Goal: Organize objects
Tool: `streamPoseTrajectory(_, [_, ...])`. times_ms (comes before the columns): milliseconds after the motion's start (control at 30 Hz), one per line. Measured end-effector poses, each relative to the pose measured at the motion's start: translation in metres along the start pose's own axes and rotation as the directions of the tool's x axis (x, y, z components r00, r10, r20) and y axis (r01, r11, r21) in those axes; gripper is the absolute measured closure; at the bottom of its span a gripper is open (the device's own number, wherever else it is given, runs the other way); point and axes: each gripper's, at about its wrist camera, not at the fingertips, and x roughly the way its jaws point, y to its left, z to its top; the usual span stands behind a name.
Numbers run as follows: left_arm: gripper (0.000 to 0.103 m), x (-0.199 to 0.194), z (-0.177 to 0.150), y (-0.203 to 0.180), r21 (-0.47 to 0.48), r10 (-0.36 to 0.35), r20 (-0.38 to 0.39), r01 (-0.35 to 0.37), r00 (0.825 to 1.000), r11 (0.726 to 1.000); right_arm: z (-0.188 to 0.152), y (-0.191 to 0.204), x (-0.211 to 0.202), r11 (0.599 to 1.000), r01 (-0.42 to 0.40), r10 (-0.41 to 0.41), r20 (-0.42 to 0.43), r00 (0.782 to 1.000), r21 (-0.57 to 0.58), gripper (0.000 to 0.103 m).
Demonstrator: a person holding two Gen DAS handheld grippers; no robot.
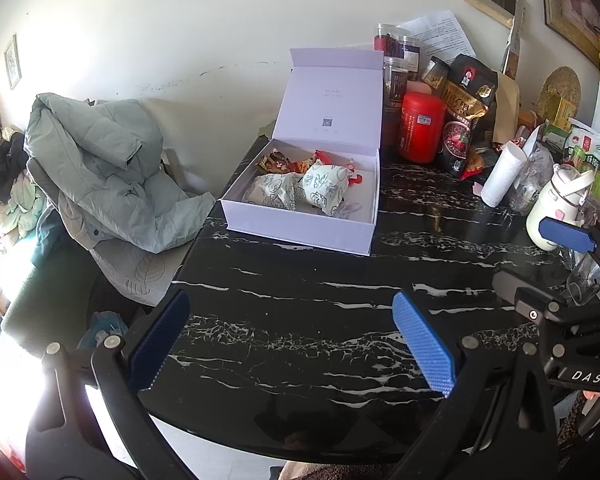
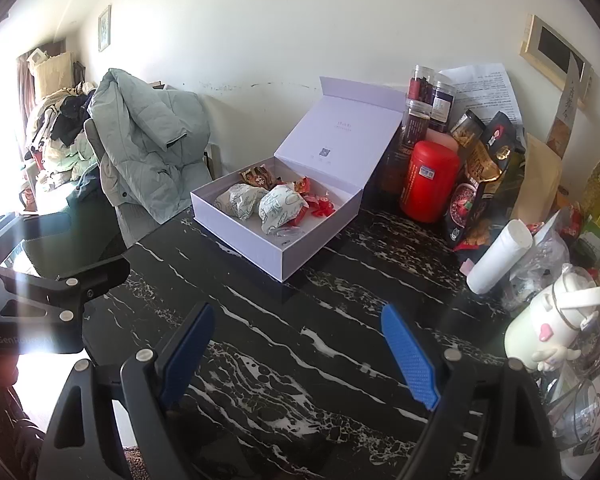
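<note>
A white gift box (image 1: 300,236) (image 2: 236,232) stands open on the black marble table (image 1: 300,300) (image 2: 320,320), its lid leaning back towards the wall. Inside lie two packets in printed paper (image 1: 324,188) (image 2: 280,208) and several red and brown snack wrappers (image 1: 284,162) (image 2: 320,206). My left gripper (image 1: 292,344) hovers open over bare tabletop in front of the box, holding nothing. My right gripper (image 2: 300,354) is also open and empty, short of the box and to its right. In the left wrist view, a blue pad (image 1: 566,234) of the right gripper shows at the right edge.
Right of the box stand a red canister (image 1: 420,128) (image 2: 428,180), clear jars (image 1: 396,48) (image 2: 424,100), snack bags (image 1: 464,120) (image 2: 484,184), a white roll (image 1: 504,176) (image 2: 496,256) and a white handled bottle (image 1: 556,204) (image 2: 548,320). A grey-green jacket (image 1: 100,168) (image 2: 148,148) drapes a chair on the left.
</note>
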Motion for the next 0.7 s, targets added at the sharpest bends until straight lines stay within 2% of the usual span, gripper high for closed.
streamPoseTrajectory(467, [0.001,0.011,-0.002,-0.001,-0.012,-0.022,-0.027,0.022,0.999,1.0,-0.004,-0.005,0.011,1.0,-0.008,0.008,-0.02,1.0,0.02,0.017])
streamPoseTrajectory(700, [0.001,0.02,-0.003,-0.012,0.017,-0.066,-0.041,0.067,0.997,0.998,-0.01,-0.015,0.017,0.998,-0.012,0.014,-0.03,0.999,0.063,0.016])
